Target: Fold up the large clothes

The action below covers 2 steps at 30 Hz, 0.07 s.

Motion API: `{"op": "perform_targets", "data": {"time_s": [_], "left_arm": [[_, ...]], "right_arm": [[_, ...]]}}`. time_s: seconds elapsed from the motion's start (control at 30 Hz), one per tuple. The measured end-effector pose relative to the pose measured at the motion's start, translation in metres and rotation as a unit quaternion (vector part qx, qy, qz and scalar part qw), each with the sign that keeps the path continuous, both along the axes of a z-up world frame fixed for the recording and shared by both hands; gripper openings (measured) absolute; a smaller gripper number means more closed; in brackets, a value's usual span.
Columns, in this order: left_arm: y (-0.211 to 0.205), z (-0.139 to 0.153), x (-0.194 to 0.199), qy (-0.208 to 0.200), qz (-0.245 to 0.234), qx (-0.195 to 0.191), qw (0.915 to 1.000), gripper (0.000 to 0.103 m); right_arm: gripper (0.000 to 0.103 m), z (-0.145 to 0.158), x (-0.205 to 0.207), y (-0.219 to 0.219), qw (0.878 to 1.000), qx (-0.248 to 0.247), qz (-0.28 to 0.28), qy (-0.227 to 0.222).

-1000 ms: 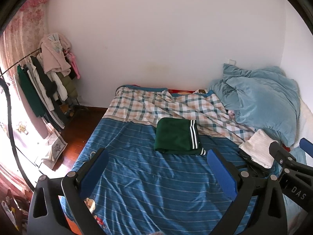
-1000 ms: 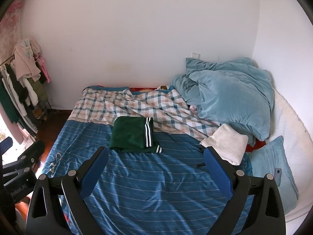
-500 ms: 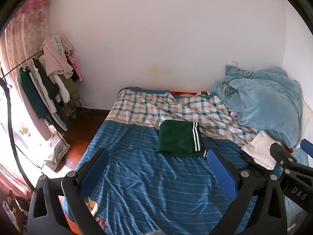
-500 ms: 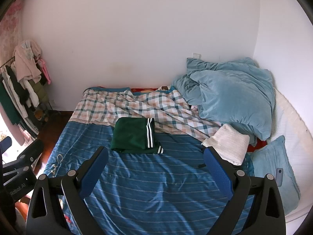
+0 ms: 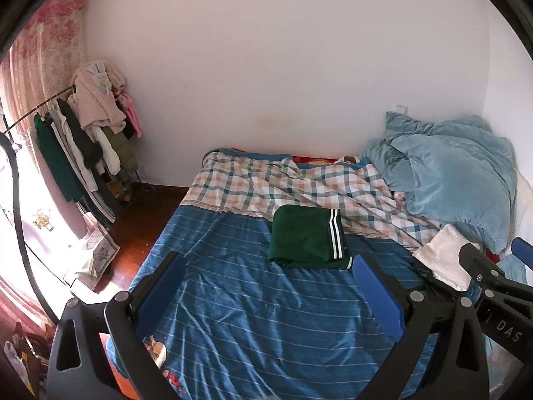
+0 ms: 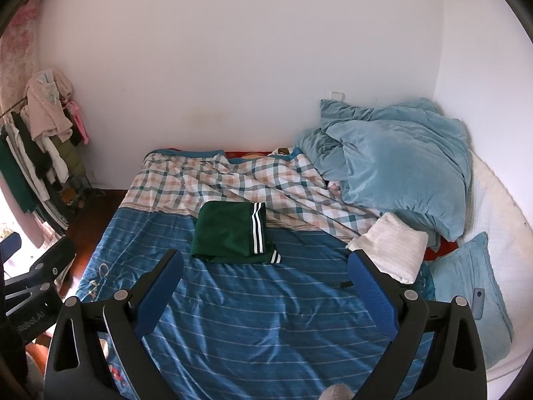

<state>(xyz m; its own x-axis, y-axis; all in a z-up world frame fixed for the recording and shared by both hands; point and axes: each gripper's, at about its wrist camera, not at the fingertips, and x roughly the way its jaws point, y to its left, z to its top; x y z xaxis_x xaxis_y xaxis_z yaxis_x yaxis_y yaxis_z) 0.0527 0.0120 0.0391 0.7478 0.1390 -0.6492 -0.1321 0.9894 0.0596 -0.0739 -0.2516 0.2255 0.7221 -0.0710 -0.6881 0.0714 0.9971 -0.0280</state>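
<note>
A dark green garment with white stripes (image 5: 306, 237) lies folded into a neat rectangle in the middle of the blue striped bed (image 5: 266, 316); it also shows in the right wrist view (image 6: 230, 231). My left gripper (image 5: 266, 290) is open and empty, held well back from the garment above the near part of the bed. My right gripper (image 6: 265, 286) is open and empty, also back from the garment. Each gripper shows at the edge of the other's view.
A checked sheet (image 6: 233, 183) covers the far bed. A light blue duvet (image 6: 399, 160) is heaped at the right, with a white folded cloth (image 6: 393, 246) and blue pillow (image 6: 473, 286) nearby. A clothes rack (image 5: 83, 140) stands left.
Both grippers have drawn back and risen slightly from the bed, so the folded green garment sits a little farther off. The garment itself has not moved.
</note>
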Motion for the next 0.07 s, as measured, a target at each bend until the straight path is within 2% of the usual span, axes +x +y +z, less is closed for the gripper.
{"op": "perform_targets", "data": {"time_s": [0.07], "left_arm": [[0.0007, 0.0003, 0.0013, -0.001, 0.001, 0.002, 1.0000, 0.103]], "right_arm": [[0.100, 0.0004, 0.0017, -0.0001, 1.000, 0.000, 0.000, -0.001]]}}
